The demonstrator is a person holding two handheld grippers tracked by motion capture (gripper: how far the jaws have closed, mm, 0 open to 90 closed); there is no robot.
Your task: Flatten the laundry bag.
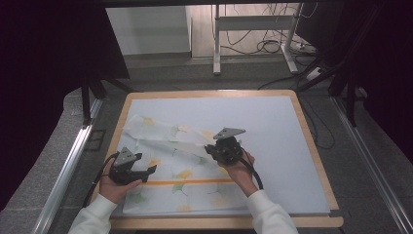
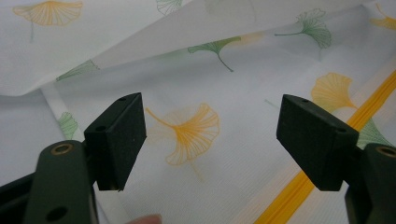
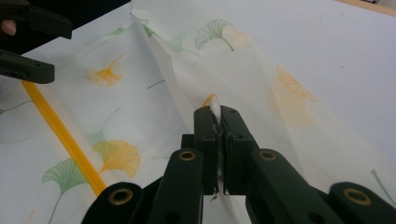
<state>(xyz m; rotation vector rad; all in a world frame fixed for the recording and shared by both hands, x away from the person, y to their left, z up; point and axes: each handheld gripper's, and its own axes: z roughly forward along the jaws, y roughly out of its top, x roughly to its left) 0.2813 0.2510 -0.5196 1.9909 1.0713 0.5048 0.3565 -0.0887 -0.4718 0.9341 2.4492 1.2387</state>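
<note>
Pinching cloth (image 3: 154, 93) fold, right gripper (image 3: 217, 112) clamped, left gripper (image 2: 210, 135) spread apart above.

A cloth (image 1: 175, 165) is spread over the lower left of the table (image 1: 272, 126); its upper edge is folded over toward frame centre.

Bare mat (image 1: 272, 126) is lying open toward the table's (image 1: 311, 146) far-right corner. A raised fold of the cloth (image 1: 160, 141) (pinched up) is blocking the near-left part.
</note>
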